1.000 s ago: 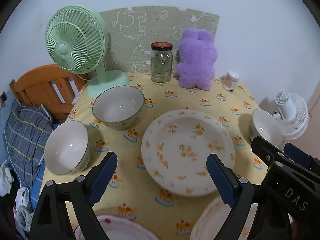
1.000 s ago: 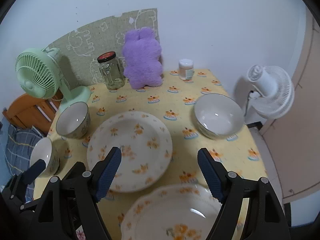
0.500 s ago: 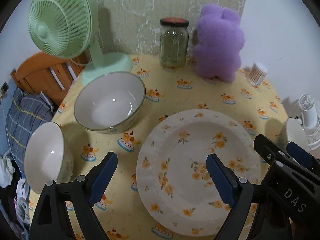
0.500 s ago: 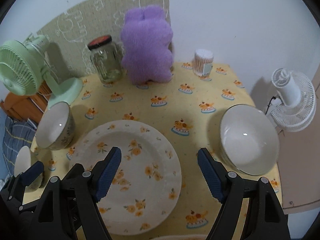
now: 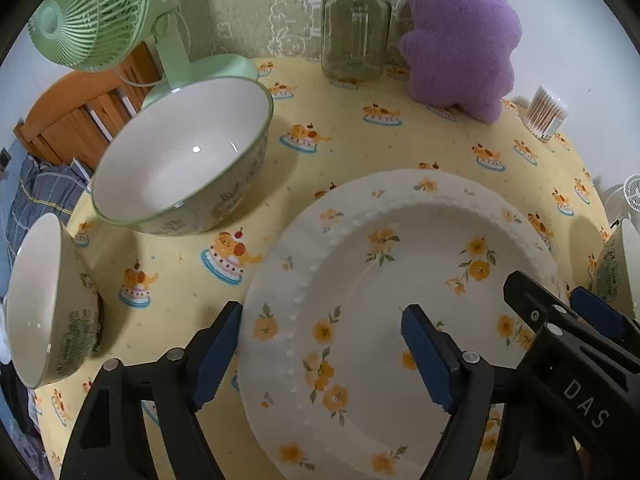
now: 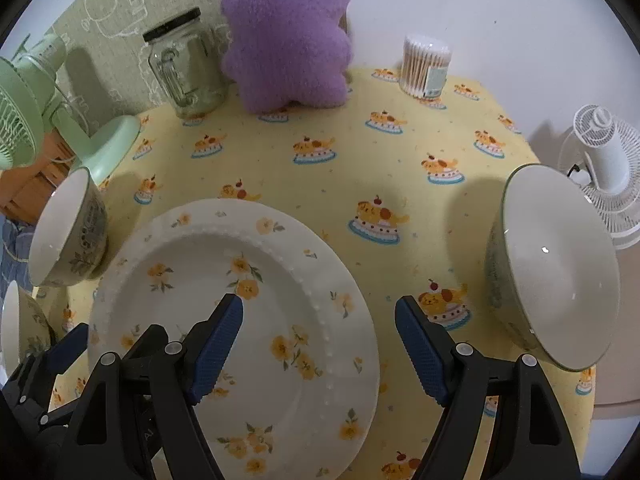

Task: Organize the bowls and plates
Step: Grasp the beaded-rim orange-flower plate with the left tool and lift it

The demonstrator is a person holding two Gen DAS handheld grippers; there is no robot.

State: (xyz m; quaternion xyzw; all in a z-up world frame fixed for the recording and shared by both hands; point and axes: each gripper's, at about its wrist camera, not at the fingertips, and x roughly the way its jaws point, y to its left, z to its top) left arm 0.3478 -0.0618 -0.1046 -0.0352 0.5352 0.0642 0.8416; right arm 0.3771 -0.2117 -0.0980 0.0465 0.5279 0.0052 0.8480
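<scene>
A white plate with yellow flowers (image 5: pixel 400 280) lies in the middle of the table. My left gripper (image 5: pixel 320 318) hangs low over its left rim, which sits between the blue pads without touching them; the jaws are closing. My right gripper (image 6: pixel 319 306) stands open over the plate's (image 6: pixel 224 280) right rim, with nothing gripped. A large green-rimmed bowl (image 5: pixel 180 160) stands upright to the plate's left, with a smaller bowl (image 5: pixel 44 300) nearer the table's left edge. Another bowl (image 6: pixel 560 272) stands to the right of the plate.
Along the back of the yellow tablecloth (image 5: pixel 360 140) stand a green fan (image 5: pixel 92 12), a glass jar (image 5: pixel 356 28), a purple plush toy (image 5: pixel 460 36) and a tub of cotton swabs (image 5: pixel 546 112). A white fan (image 6: pixel 604 168) stands off the right edge. A wooden frame (image 5: pixel 80 120) lies beyond the left edge.
Both grippers have come down and forward toward the flowered plate, which now looks much larger. The nearer plates have dropped out of view. The left jaws have narrowed a little.
</scene>
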